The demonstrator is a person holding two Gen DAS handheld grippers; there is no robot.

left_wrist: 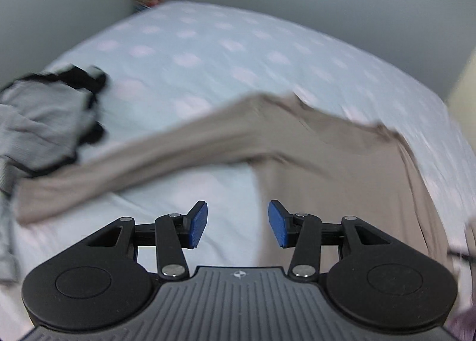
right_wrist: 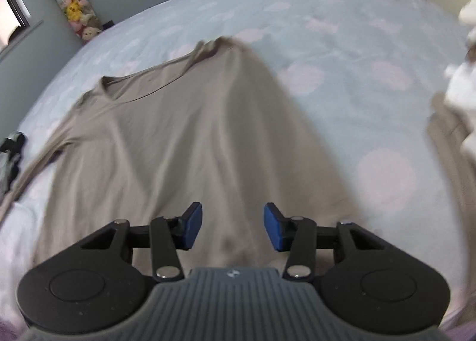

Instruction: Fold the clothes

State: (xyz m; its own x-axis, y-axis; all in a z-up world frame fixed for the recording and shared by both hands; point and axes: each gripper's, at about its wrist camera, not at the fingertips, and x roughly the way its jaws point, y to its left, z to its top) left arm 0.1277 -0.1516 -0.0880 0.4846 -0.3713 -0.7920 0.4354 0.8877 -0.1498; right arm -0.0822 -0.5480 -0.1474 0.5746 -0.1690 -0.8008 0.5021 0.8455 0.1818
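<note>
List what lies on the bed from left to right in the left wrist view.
Grey and black garment → beige long-sleeved top's sleeve → the beige top's body, all on the spotted bed sheet.

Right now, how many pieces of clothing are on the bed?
2 for sure. The beige long-sleeved shirt lies spread across the middle; the grey and black garment is bunched at the left edge. More may be hidden at the right.

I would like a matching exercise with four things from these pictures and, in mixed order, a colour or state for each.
Things:
1. long-sleeved shirt
2. crumpled garment
3. bed sheet
4. left gripper

Descriptions:
A. light blue with pale pink patches
B. grey with black trim
C. open, holding nothing
D. beige, spread flat

Pairs: 1-D, 2-B, 3-A, 4-C
</note>
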